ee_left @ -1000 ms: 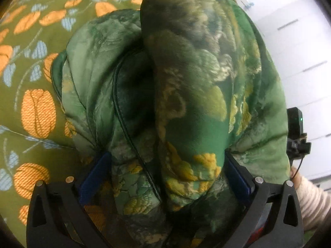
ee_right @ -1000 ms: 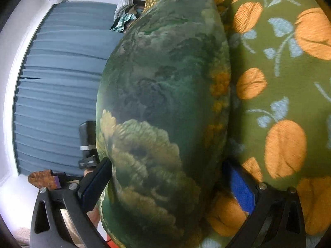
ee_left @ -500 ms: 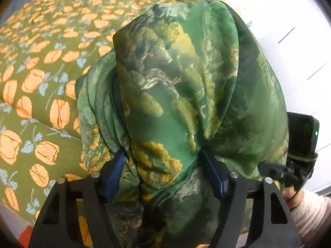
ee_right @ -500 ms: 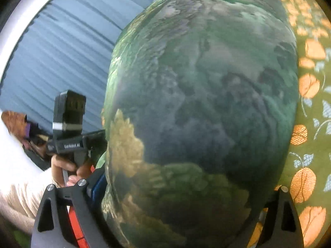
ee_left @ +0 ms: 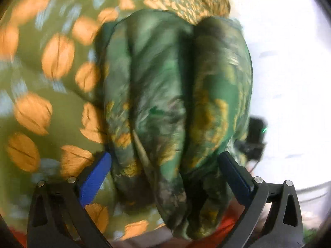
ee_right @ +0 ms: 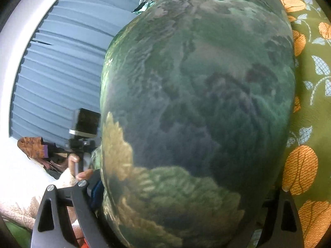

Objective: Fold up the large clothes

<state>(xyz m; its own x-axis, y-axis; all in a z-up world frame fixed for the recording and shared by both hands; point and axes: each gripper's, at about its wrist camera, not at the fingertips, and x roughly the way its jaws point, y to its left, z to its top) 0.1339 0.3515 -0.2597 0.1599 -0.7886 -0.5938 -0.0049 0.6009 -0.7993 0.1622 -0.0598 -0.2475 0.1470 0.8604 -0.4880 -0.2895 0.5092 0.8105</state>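
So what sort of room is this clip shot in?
Probably a bedroom at home. A wide olive-green bedspread with orange flowers lies under the bundled green patterned silky garment, pleated grey-blue curtains hang in the right wrist view, and white cabinet fronts stand behind.

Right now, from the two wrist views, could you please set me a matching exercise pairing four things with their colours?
Things:
1. garment
2. bedspread
3. curtain
4. finger pads

Colours:
A. pleated blue-grey
B. bright blue
C. marbled green with yellow patches
D. olive with orange flowers

Pairs: 1-C, 2-D, 3-A, 4-B
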